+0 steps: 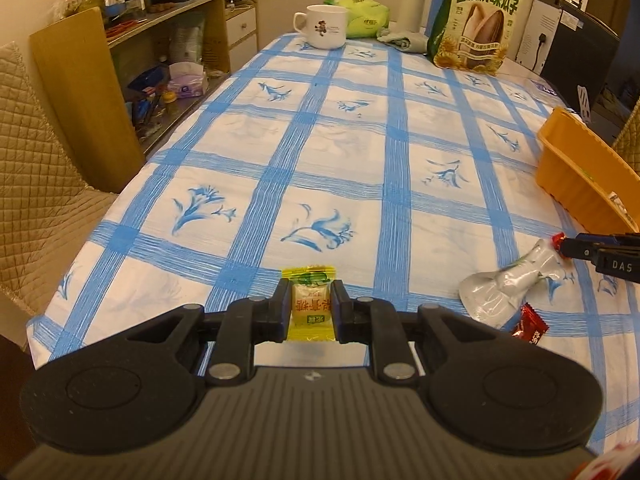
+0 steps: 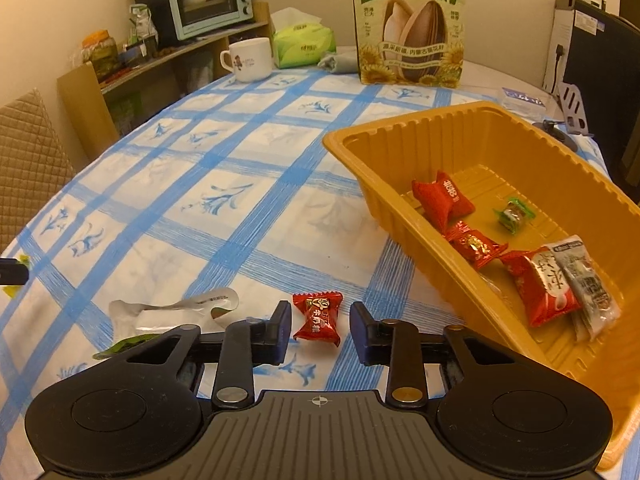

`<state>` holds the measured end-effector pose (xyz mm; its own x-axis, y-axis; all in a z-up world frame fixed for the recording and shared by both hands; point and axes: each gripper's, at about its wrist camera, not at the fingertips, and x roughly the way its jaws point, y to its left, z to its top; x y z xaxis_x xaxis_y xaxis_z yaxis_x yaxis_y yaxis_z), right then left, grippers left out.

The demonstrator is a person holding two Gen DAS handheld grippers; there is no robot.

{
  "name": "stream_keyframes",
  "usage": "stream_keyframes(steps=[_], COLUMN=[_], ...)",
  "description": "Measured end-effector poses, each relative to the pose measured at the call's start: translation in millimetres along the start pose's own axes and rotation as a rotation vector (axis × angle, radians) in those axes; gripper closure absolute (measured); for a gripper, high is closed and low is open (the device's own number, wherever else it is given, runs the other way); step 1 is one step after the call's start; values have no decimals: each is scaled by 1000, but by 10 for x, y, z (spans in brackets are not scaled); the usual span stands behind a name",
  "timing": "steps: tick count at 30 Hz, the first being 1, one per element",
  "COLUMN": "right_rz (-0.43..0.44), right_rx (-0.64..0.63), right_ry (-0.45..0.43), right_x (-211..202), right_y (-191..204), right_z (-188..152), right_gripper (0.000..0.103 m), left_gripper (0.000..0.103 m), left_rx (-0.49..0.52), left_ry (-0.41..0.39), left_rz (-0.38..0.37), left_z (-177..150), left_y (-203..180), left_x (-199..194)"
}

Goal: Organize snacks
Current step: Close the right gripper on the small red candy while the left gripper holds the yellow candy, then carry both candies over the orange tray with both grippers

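The left gripper [image 1: 311, 309] is clamped on a yellow candy [image 1: 310, 304], lifted a little above the checked tablecloth [image 1: 320, 140]. The right gripper [image 2: 319, 330] has its jaws apart around a red candy [image 2: 318, 318] that lies on the cloth, just left of the orange tray [image 2: 400, 216]; the pads do not touch it yet. Such candy looks light, its wrapper thin and slippery. I think the firm middle is the best place to grip, not the twisted ends.

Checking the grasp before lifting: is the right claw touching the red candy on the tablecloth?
Apart. The right wrist view shows the red candy between the right claw, tablecloth visible on both sides of it.
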<state>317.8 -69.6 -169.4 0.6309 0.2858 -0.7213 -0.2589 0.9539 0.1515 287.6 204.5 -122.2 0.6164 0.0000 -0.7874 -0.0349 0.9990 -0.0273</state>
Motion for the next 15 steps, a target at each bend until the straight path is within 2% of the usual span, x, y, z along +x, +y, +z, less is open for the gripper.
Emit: stream_keyframes(steps=[4,6,15], right_rz=[0,-1,12], right_rx=[-14,-22,-16], right_ry=[9,13,-11], right_x=[63,79,-32], right_y=[13,15,3], right_z=[3,-2,-16], right_gripper=[74,82,85], left_gripper=[85,85,85], left_rx=[-1,1,6], left_ry=[4,7,2], left_rz=[1,0,-2], left_z=[-21,-27,-26], left_y=[-12,-23,-53], left_x=[-2,-1,-37])
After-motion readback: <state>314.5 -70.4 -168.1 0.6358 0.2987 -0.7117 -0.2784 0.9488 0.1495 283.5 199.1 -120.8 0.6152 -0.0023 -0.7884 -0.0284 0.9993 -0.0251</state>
